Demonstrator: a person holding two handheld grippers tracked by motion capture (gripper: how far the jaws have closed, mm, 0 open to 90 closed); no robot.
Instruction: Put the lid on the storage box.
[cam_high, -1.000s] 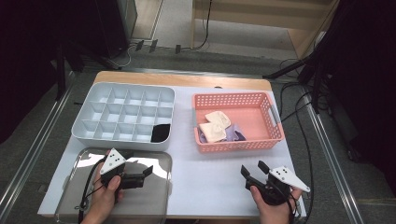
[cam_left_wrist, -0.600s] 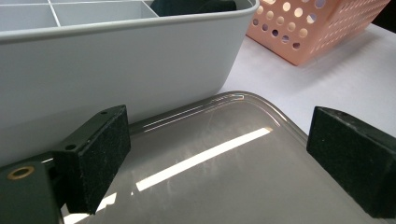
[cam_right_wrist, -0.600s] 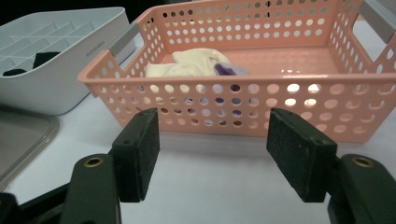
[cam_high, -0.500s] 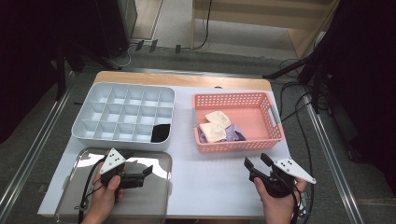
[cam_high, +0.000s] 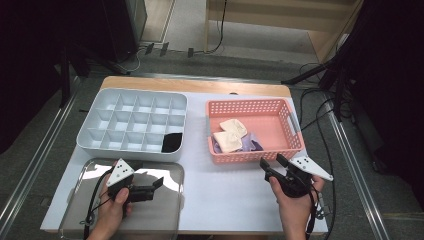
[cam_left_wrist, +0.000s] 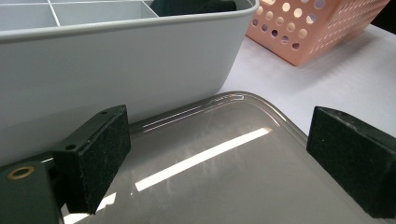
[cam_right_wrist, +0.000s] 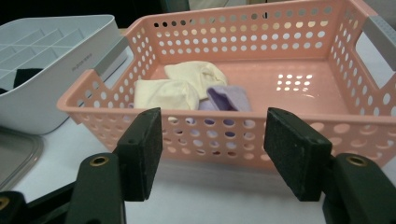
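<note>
We see the right gripper (cam_high: 274, 167) held above the white tabletop (cam_high: 225, 195), just off the near wall of the pink perforated plastic basket (cam_high: 295, 132); its jaws stand apart with nothing between them, though they have just been closing a little. Looking along those jaws in the right gripper view, the right gripper (cam_right_wrist: 212, 149) faces the basket (cam_right_wrist: 224, 35) straight ahead at twelve o'clock, and inside it lie two cream folded cloth bundles, one (cam_right_wrist: 166, 94) toward eleven o'clock and the other (cam_right_wrist: 194, 73) behind it, with a lilac folded cloth (cam_right_wrist: 229, 98) touching them at about twelve o'clock. In the high view the cream bundles (cam_high: 227, 141) (cam_high: 233, 126) and the lilac cloth (cam_high: 250, 144) sit in the basket's near left part, at about eleven o'clock from the right gripper. The left gripper (cam_high: 159, 183) hovers over the shiny rounded metal tray (cam_high: 80, 200) at the table's near left; its jaws are also apart and empty, pointing toward three o'clock. In the left gripper view the left gripper (cam_left_wrist: 217, 158) looks over the tray (cam_left_wrist: 233, 154) toward the wall of the pale grey compartmented plastic organiser (cam_left_wrist: 116, 60). That organiser (cam_high: 100, 145) lies at twelve o'clock from the tray, and its near right compartment holds a dark item (cam_high: 173, 142), possibly a folded black cloth; we cannot tell for certain.
</note>
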